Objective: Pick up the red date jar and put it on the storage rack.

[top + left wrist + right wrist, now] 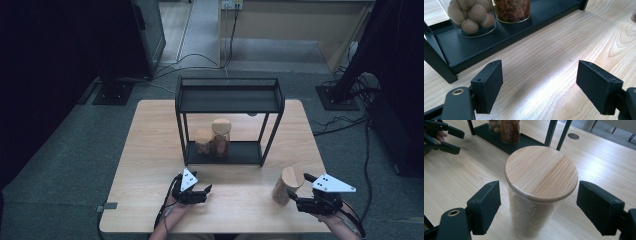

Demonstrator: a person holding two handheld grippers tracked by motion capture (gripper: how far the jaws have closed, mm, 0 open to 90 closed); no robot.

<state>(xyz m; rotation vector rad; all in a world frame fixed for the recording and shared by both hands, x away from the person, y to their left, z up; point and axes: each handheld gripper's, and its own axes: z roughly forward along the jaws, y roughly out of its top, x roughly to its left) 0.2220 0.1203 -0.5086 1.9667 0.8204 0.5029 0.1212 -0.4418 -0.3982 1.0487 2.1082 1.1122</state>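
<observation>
The jar (pixel 540 192) stands upright on the table (pixel 150 150), in front of the rack (pixel 229 120) and off its right leg, apart from it. Two jars already sit on the rack's bottom shelf, so this one probably stands out front to be picked up and shelved beside them. The right gripper (pixel 549 207) frames it: the jaws stand wide, one on each side of the glass just below the wooden lid (pixel 541 171), with a gap on both sides, so nothing is pressed yet. The left gripper (pixel 546 85) rests in front of the rack's left half, jaws apart and empty over bare wood, likely just kept out of the way.
</observation>
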